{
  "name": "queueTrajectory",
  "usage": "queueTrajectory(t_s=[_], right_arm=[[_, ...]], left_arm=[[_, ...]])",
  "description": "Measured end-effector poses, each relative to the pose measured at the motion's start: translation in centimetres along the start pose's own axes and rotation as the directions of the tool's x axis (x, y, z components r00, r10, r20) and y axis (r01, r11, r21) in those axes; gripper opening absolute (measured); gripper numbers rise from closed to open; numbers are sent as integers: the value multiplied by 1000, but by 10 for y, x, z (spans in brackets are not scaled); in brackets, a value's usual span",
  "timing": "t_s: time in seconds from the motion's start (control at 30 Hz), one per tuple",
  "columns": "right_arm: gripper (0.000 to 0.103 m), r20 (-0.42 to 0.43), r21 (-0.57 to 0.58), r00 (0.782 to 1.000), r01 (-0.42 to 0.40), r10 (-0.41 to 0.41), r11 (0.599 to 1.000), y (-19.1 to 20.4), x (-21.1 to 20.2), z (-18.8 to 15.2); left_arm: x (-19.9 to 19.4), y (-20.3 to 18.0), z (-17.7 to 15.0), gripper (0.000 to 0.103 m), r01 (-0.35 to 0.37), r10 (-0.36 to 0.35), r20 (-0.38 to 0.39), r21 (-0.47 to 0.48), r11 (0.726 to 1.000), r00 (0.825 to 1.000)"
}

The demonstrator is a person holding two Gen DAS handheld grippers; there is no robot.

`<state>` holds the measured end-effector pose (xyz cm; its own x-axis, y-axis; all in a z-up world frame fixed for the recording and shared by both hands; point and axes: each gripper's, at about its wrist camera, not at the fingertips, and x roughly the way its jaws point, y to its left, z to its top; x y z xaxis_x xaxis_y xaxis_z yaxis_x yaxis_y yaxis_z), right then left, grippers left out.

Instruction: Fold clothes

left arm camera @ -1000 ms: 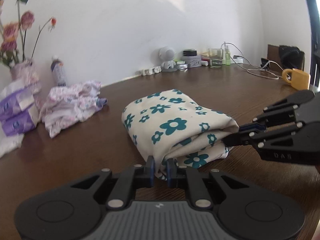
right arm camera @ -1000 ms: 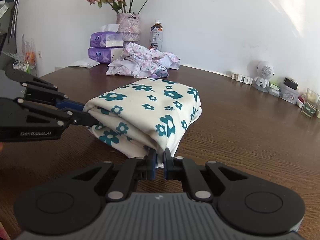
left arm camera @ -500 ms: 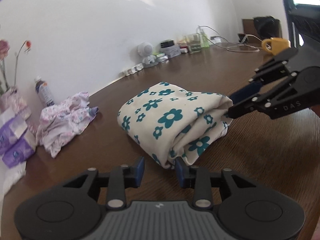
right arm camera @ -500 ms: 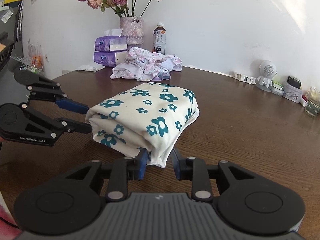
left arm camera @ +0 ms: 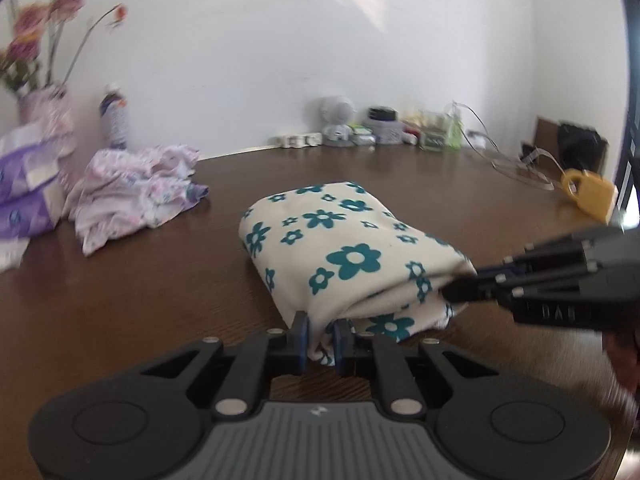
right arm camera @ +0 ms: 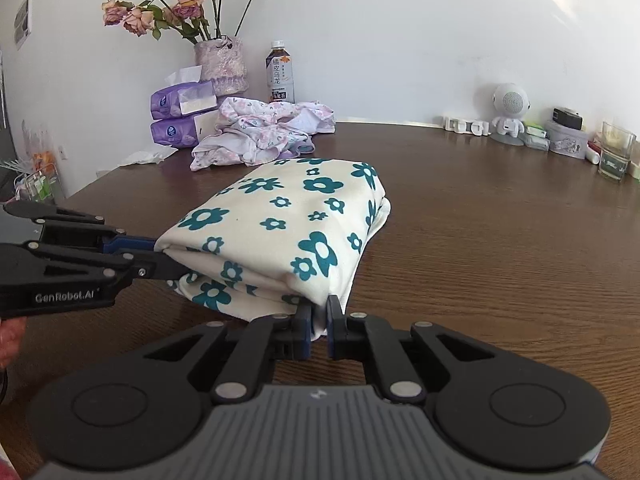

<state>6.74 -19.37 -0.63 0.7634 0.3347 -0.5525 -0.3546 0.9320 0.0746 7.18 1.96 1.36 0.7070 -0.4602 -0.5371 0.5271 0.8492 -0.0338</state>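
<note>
left wrist view:
- left gripper (left arm camera: pixel 320 336): jaws pinched on the near corner of the folded floral cloth (left arm camera: pixel 344 252)
- right gripper (left arm camera: pixel 460 290): comes in from the right, tips clamped on the cloth's right corner; "DAS" readable on its body
- cloth location: mid table (left arm camera: pixel 120 300), folded into a thick bundle, cream with teal flowers
- clutter left: crumpled pink garment (left arm camera: pixel 136 192), purple tissue packs (left arm camera: pixel 24 184), bottle (left arm camera: pixel 114 120) (label blurred), flower vase (left arm camera: pixel 44 100)
- clutter back/right: small white robot figure (left arm camera: pixel 338 120), cables (left arm camera: pixel 508 156), yellow mug (left arm camera: pixel 588 194)

right wrist view:
- right gripper (right arm camera: pixel 318 330): closed on the cloth's (right arm camera: pixel 288 228) near corner, fabric squeezed between the pads
- left gripper (right arm camera: pixel 168 258): enters from the left, biting the cloth's left corner; marked "GenRobot.AI"
- bottle (right arm camera: pixel 280 74): Chinese label, characters too small to read surely
- tissue packs (right arm camera: pixel 182 114): stacked in two, beside the vase (right arm camera: pixel 222 66) of dried roses
- pink garment (right arm camera: pixel 260 134): loose heap behind the cloth, apart from it
- far right: white robot figure (right arm camera: pixel 508 114), glass (right arm camera: pixel 616 150), small tins
- obstruction: nothing between grippers and cloth
</note>
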Motion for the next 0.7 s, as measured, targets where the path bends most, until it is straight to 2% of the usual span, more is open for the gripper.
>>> queueTrajectory(t_s=[0.07, 0.27, 0.33, 0.37, 0.43, 0.47, 0.5, 0.6, 0.7], right_arm=[[6, -1, -4, 1000, -1, 1, 1000, 2, 1, -1], [9, -11, 4, 1000, -7, 7, 1000, 1, 0, -1], [13, -17, 14, 1000, -25, 25, 1000, -3, -5, 0], [15, -14, 24, 999, -38, 38, 999, -7, -9, 0], [30, 2, 63, 998, -69, 69, 996, -15, -20, 2], [34, 14, 103, 995, -101, 100, 989, -21, -25, 4], [40, 28, 148, 990, -137, 135, 979, -27, -29, 7], [47, 71, 269, 978, -210, 198, 940, -40, -32, 19], [47, 52, 373, 984, -178, 171, 910, -45, -13, 32]], left_arm=[[1, 3, -1, 11, -3, 3, 4, -54, 999, 1000], [0, 2, -3, 13, -7, 7, -7, -67, 998, 1000], [-6, 5, -3, 21, 10, -11, -11, -70, 998, 1000], [-10, 7, -4, 21, 26, -27, -10, -73, 997, 1000], [-21, 13, -4, 33, 55, -55, 4, -82, 995, 998], [-27, 16, -2, 38, 66, -64, 23, -91, 994, 998], [-31, 19, 1, 48, 77, -72, 49, -107, 991, 996], [-31, 30, 13, 68, 106, -88, 93, -207, 973, 992], [-12, 44, 26, 70, 142, -129, 59, -385, 912, 990]])
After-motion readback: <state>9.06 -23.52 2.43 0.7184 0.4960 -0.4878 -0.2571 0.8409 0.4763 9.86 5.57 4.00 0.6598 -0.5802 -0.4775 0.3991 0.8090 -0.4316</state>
